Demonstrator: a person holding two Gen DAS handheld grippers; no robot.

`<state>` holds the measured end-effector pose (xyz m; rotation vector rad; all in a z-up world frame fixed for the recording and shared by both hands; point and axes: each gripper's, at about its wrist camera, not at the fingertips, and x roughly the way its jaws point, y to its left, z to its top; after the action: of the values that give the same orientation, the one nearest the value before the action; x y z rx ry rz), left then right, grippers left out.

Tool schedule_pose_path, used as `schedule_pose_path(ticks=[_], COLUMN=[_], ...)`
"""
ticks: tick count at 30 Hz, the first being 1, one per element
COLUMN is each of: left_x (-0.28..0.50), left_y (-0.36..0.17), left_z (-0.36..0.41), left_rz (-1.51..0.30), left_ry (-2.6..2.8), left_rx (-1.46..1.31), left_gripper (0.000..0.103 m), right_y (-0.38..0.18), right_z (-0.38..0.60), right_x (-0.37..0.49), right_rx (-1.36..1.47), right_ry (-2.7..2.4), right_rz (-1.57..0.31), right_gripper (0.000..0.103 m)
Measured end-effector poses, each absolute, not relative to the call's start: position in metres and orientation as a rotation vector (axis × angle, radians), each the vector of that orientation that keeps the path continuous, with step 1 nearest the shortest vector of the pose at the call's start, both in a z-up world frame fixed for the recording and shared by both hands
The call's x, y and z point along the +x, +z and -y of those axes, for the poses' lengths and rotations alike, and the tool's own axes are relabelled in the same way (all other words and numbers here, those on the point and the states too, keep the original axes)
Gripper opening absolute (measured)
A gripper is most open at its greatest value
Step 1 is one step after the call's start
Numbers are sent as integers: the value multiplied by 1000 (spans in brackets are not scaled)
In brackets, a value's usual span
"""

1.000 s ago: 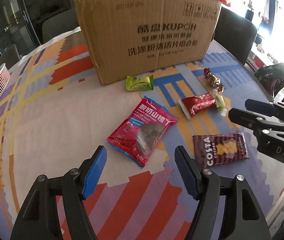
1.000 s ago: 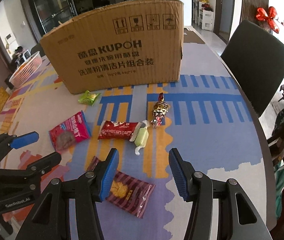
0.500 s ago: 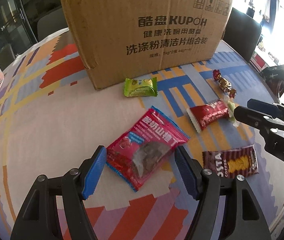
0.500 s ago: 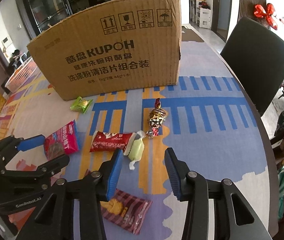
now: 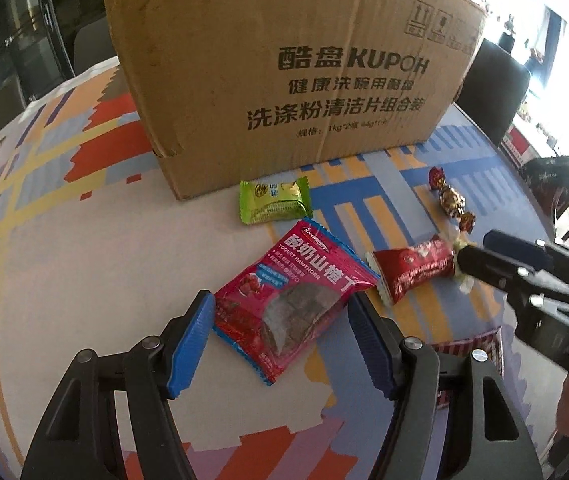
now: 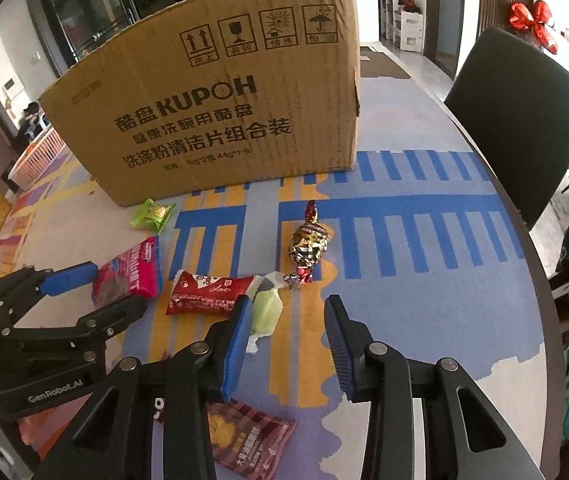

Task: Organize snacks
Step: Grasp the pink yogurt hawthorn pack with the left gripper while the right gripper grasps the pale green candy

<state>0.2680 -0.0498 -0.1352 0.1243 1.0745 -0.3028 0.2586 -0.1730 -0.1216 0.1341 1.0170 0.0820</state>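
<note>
My left gripper (image 5: pixel 280 340) is open, its blue pads on either side of the near end of a pink yogurt hawthorn packet (image 5: pixel 296 300), also seen in the right wrist view (image 6: pixel 130 276). My right gripper (image 6: pixel 288 340) is open and empty; a pale green candy (image 6: pixel 265 314) lies just by its left pad. A red packet (image 6: pixel 210 294), a gold-and-red foil candy (image 6: pixel 309 242), a green packet (image 6: pixel 152 214) and a maroon Costa packet (image 6: pixel 248 438) lie on the patterned tablecloth (image 6: pixel 424 280). A large cardboard box (image 5: pixel 284 76) stands behind them.
A dark chair (image 6: pixel 520 120) stands at the table's right edge. A pink slatted basket (image 6: pixel 38 156) sits at the far left. The table's curved edge runs down the right side.
My left gripper has moved forward until its pads flank the pink packet. My right gripper has moved forward toward the pale green candy. Both stay open.
</note>
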Motion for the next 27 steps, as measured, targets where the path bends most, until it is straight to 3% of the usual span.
schedule_pose_path(ticks=[11, 24, 27], left_x=[267, 275, 274], left_y=[-128, -128, -126], left_z=[53, 50, 51], left_rz=[-1060, -1074, -1064], left_ry=[-321, -318, -318], left_rx=[97, 37, 39], left_gripper=[28, 26, 19], right_y=[-128, -135, -134], right_z=[178, 167, 167], right_x=[260, 267, 267], right_rx=[164, 94, 93], right_ry=[70, 76, 79], right_rz=[-1031, -1034, -1036], right_gripper=[30, 20, 20])
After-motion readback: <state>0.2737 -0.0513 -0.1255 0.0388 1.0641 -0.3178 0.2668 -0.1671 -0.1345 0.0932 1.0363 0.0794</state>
